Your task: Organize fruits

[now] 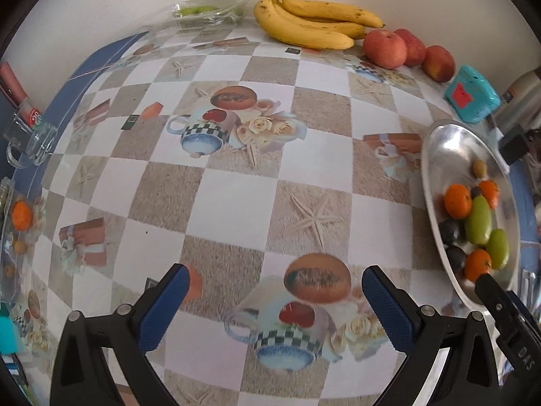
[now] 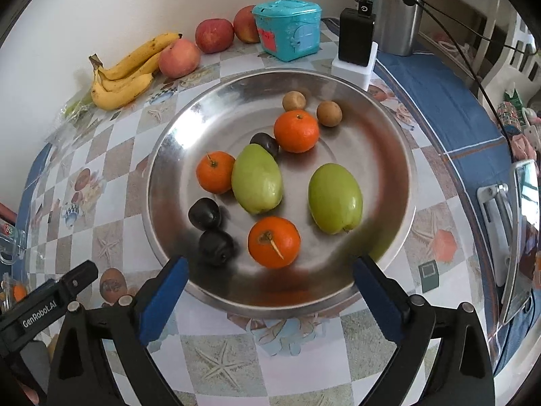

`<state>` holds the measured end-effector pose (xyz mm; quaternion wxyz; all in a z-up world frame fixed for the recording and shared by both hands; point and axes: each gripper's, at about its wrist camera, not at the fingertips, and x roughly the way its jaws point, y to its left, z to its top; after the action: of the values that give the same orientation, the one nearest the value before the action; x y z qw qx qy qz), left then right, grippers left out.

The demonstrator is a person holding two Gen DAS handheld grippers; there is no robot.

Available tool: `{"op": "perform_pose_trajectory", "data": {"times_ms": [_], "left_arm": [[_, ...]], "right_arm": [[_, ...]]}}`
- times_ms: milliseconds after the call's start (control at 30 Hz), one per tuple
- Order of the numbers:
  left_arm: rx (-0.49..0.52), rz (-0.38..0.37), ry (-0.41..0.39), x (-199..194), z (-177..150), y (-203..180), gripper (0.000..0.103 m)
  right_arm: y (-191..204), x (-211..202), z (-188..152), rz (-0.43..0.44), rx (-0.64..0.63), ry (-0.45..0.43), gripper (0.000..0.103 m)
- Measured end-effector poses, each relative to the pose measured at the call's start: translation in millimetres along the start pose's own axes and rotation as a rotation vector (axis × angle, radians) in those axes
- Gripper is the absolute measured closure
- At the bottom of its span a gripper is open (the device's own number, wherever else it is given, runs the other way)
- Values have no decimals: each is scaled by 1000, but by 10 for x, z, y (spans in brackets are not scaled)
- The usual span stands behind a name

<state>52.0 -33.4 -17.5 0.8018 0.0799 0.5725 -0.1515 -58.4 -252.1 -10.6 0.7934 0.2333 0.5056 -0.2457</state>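
A steel plate holds three oranges, two green fruits, three dark plums and two small brown fruits. My right gripper stands open above the plate's near rim, with an orange just beyond its blue pads and nothing between them. In the left wrist view my left gripper is open over the printed tablecloth, left of the plate, and holds nothing. Bananas and three apples lie by the back wall.
A teal box stands behind the plate, beside a black charger and a steel flask. A glass mug and a clear pack with an orange sit at the left edge. A clear tray lies at the back.
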Motion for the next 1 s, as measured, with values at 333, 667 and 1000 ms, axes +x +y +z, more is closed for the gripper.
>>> {"op": "perform_pose_trajectory", "data": {"times_ms": [333, 667, 1000], "left_arm": [[42, 70, -54, -267, -379, 68, 0], [44, 69, -66, -402, -630, 150, 0], [48, 57, -83, -520, -733, 173, 0]], "right_arm": [[61, -257, -287, -9, -22, -31, 5], [63, -447, -606, -2, -48, -44, 5], [3, -609, -732, 26, -21, -79, 5]]}}
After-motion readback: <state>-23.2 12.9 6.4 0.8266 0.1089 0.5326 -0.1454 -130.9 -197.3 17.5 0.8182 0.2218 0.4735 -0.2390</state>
